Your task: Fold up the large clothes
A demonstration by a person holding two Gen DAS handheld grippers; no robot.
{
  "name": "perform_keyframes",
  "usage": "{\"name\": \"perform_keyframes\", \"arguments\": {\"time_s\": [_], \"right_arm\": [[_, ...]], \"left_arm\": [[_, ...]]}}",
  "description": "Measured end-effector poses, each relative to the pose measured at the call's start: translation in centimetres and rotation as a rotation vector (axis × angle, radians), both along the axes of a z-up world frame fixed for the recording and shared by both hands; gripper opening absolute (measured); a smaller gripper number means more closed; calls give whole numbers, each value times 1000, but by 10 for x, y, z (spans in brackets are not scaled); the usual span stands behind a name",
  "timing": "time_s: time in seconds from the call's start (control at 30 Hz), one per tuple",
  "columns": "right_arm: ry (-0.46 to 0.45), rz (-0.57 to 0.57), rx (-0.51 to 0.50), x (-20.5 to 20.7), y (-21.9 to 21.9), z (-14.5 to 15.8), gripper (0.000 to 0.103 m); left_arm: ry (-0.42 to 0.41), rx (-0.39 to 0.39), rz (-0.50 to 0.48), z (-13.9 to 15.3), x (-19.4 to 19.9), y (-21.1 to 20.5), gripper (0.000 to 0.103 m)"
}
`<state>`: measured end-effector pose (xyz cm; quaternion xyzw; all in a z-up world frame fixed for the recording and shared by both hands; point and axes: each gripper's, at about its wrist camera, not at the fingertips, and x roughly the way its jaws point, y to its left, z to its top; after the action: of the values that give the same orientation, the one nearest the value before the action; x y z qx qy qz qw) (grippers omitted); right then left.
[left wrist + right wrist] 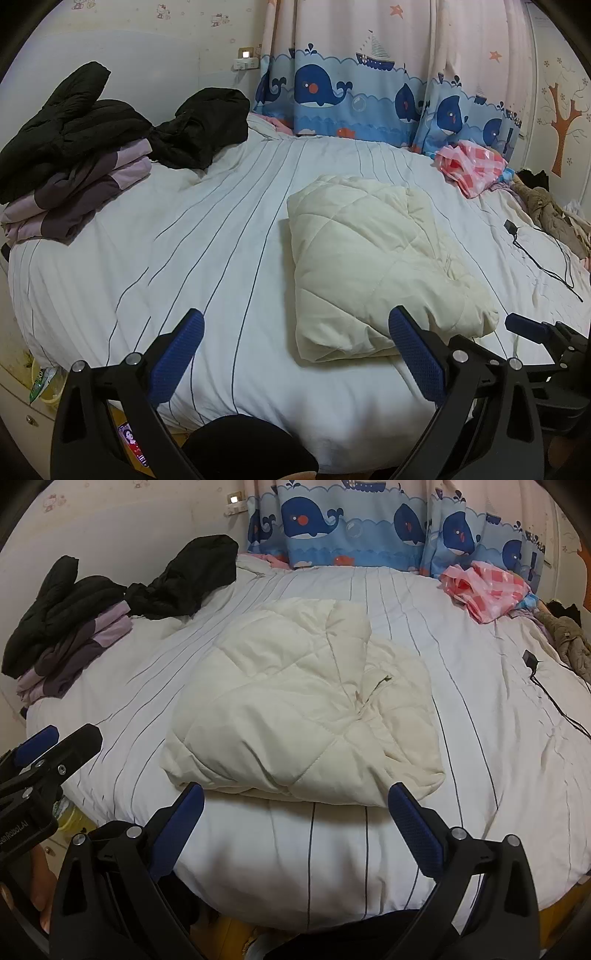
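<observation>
Cream quilted jacket (303, 716) is lying folded in a bundle on the striped bed (498, 775), well right of the black and purple clothes pile (70, 155). Left gripper (295, 354) is hanging wide open, holding nothing; right gripper (295, 823) is gaping equally empty just before the bundle's near edge. Only the left view is showing a phone screen (131, 441) below.

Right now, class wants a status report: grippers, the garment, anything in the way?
Left gripper open, empty. Right gripper open, empty. Cream quilted coat folded on bed. Path clear; black jacket far off.
</observation>
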<state>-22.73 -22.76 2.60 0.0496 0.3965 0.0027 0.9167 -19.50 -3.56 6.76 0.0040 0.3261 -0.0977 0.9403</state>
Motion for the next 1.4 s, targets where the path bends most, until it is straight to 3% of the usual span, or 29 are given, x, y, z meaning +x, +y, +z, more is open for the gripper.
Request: {"name": "perform_keyframes", "arguments": {"time_s": [1.4], "right_arm": [[30, 26, 1, 14, -4, -15, 96]], "left_arm": [[42, 3, -5, -16, 13, -2, 96]]}}
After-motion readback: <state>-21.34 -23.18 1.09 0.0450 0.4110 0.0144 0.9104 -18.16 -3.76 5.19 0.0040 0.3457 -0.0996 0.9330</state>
